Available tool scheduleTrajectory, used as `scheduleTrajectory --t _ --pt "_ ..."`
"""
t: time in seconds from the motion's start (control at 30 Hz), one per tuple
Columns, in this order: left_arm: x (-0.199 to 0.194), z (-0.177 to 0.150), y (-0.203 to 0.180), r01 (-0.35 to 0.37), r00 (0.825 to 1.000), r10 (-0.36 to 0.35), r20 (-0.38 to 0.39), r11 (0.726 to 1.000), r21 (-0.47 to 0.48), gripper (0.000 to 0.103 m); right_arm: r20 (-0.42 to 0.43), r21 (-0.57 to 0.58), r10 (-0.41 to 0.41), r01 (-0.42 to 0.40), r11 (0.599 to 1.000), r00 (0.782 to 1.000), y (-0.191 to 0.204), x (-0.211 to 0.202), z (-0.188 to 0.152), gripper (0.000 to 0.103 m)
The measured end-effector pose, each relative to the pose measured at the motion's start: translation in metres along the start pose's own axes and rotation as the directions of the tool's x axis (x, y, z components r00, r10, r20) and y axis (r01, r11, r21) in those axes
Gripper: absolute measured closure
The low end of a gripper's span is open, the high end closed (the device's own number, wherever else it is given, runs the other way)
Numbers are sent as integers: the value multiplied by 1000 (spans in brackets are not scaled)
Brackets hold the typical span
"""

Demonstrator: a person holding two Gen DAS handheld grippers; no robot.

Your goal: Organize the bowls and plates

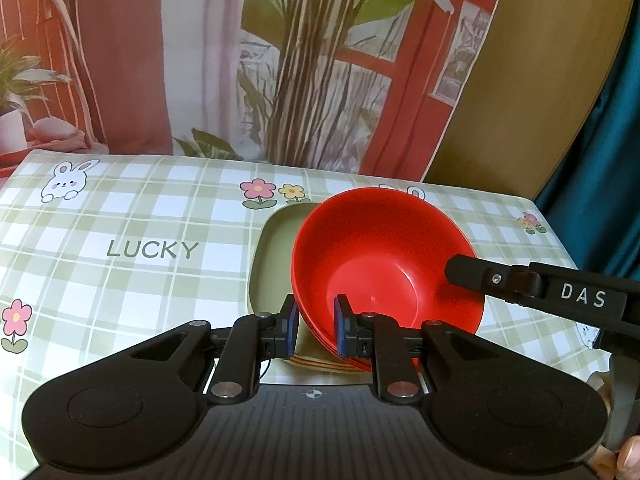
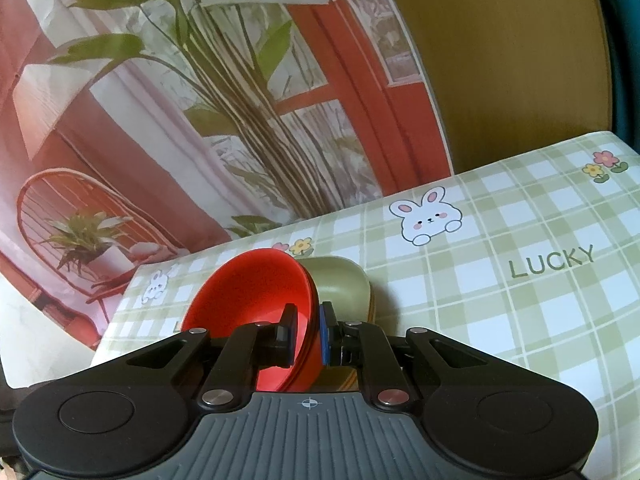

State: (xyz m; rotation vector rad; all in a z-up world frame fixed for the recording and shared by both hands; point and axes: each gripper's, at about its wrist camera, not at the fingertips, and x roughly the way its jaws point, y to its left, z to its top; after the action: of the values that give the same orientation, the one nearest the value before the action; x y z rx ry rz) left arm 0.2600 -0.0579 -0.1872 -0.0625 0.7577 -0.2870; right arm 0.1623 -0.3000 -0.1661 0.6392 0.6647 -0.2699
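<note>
Nearest to me, my left tongs (image 1: 316, 326) are clenched on the near rim of the red bowl (image 1: 384, 256), one blue pad outside the wall and one inside. In the right wrist view my right tongs (image 2: 308, 330) grip the same bowl's rim (image 2: 256, 280) from the opposite side, again with a pad on each face of the wall. Both hands therefore carry one load. Ridged red edges showing under the rim suggest several red bowls nested together, though I cannot count them.

Just beneath and behind the bowl sits an olive-green plate (image 1: 276, 252) with rounded corners. The bowl overlaps its right part and is tipped, its far rim raised towards the backdrop. I see striped wooden-looking edges (image 1: 316, 362) under the plate's near side, possibly more plates stacked there. Whether the bowl's base already rests on the plate I cannot tell.

Beyond that, the checked worktop (image 1: 132, 216) shows nothing else to sort.

My reading: the sorting is close to finished. The crockery is gathered into one pile, and what remains is to level the bowl, set it squarely on the plate and let go with both tongs. A tipped release could let it slide off.
</note>
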Motion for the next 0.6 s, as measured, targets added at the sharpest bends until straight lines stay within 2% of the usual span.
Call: scheduleTrajectory --t 0.6 --pt "25 0 0 -21 1000 22 -16 999 37 83 -47 -4 -29 29 1000 998 -14 26 -4 91"
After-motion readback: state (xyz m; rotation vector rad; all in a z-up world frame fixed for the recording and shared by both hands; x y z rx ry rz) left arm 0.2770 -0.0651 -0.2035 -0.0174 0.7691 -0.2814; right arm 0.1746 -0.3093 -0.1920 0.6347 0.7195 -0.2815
